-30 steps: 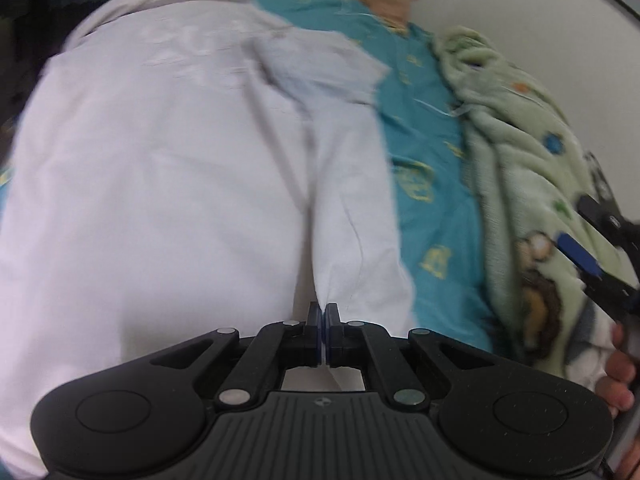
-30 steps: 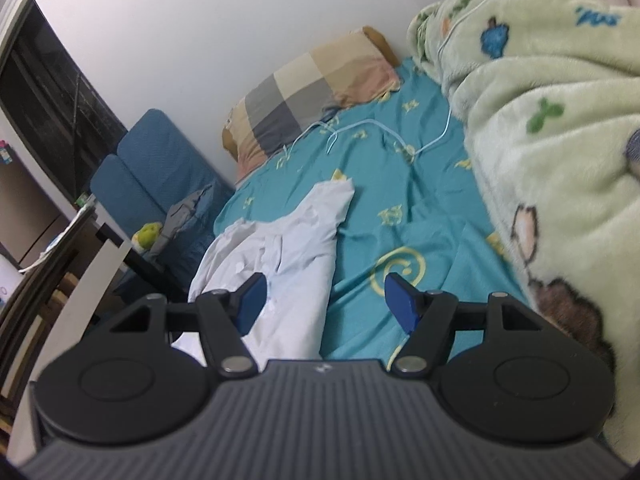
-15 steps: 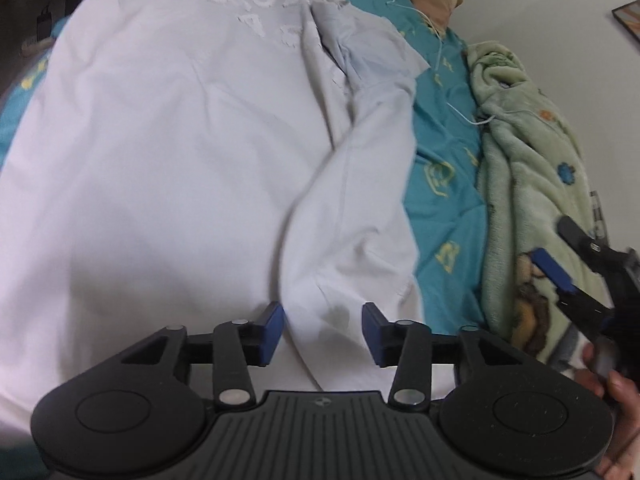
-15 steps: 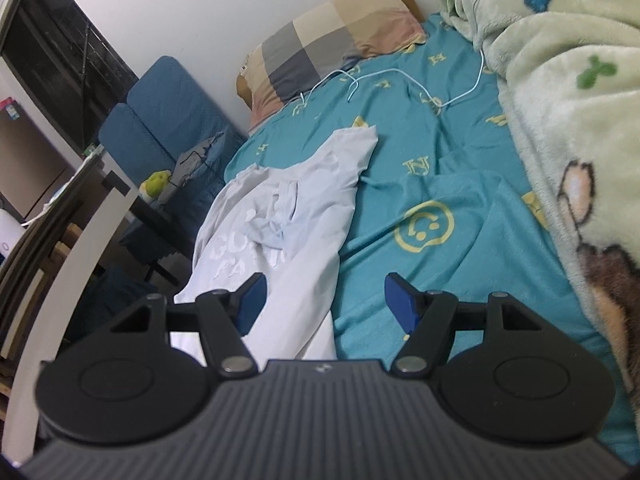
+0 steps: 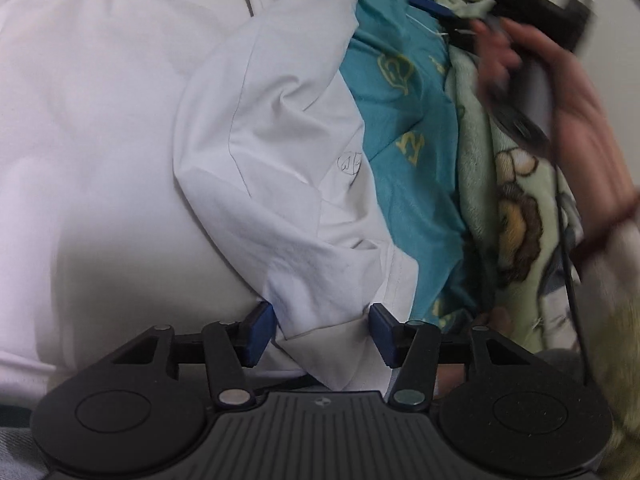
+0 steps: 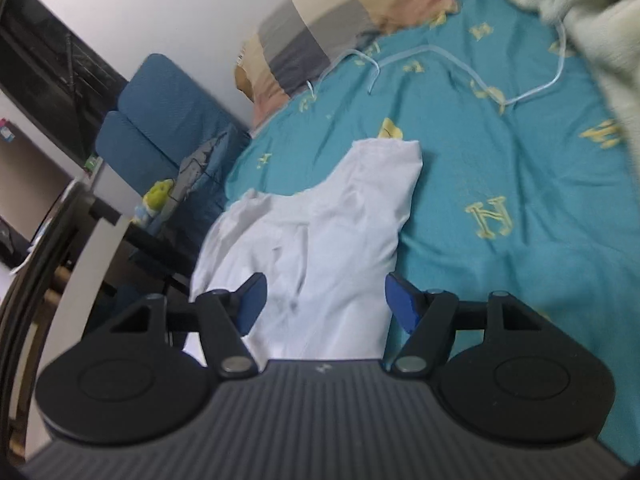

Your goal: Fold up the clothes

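Left tongs (image 5: 322,332) spread, straddling folded sleeve edge of white cotton T-shirt (image 5: 280,160) | shirt spread on teal patterned bed sheet (image 6: 500,184), long axis running away toward pillow | right tongs (image 6: 324,300) spread, empty, hovering over shirt | left nearer.

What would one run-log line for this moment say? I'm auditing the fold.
left hand-held gripper: open over white cotton T-shirt | right hand-held gripper: open above it | teal patterned bedsheet underneath

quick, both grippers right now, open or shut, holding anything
Left gripper: open, white shirt fabric between its fingers, not clamped.
Right gripper: open, holding nothing, above the shirt.
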The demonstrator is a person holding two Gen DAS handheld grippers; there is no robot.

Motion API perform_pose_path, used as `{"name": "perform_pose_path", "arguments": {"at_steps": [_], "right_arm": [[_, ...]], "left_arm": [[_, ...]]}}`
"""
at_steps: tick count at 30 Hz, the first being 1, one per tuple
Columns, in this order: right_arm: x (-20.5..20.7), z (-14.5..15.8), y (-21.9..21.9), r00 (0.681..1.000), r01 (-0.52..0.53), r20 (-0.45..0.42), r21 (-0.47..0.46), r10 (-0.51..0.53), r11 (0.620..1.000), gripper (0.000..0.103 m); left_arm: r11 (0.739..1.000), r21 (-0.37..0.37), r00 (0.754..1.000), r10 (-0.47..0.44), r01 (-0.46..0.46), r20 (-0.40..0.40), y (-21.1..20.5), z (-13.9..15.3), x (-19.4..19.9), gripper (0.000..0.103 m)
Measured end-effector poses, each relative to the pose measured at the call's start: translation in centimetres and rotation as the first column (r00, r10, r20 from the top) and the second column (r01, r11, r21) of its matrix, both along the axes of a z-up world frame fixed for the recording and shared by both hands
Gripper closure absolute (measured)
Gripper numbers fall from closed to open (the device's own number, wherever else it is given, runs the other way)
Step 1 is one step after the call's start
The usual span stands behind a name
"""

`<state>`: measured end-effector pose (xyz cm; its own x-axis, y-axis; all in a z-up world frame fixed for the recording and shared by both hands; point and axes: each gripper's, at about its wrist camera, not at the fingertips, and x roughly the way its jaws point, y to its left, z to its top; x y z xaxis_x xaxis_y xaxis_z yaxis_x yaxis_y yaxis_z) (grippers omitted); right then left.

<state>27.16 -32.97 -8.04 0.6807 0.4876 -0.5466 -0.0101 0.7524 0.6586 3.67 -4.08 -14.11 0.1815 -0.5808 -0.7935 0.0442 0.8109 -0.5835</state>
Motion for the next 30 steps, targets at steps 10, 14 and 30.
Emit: {"name": "perform_pose_path", "arguments": {"at_steps": [10, 14, 30], "right_arm": [[10.1, -6.2, 2.5, 1.000, -0.011, 0.015, -0.105, 0.013, 0.994, 0.089], [10.4, -4.2, 2.5, 0.991, -0.010, 0.128, -0.198, 0.036, 0.980, 0.094], [10.4, -4.1, 2.4, 0.988, 0.041, 0.153, -0.372, 0.018, 0.927, 0.091]], "left_arm": [[0.996, -0.056, 0.997, -0.065, 0.068, 0.051, 1.0, 0.7, -0.3, 0.095], [0.984, -0.067, 0.979, -0.159, 0.168, 0.127, 0.5, 2.3, -0.8, 0.096], [0.978, 0.009, 0.974, -0.210, 0.210, 0.080, 0.3, 1.0, -0.1, 0.084]]}}
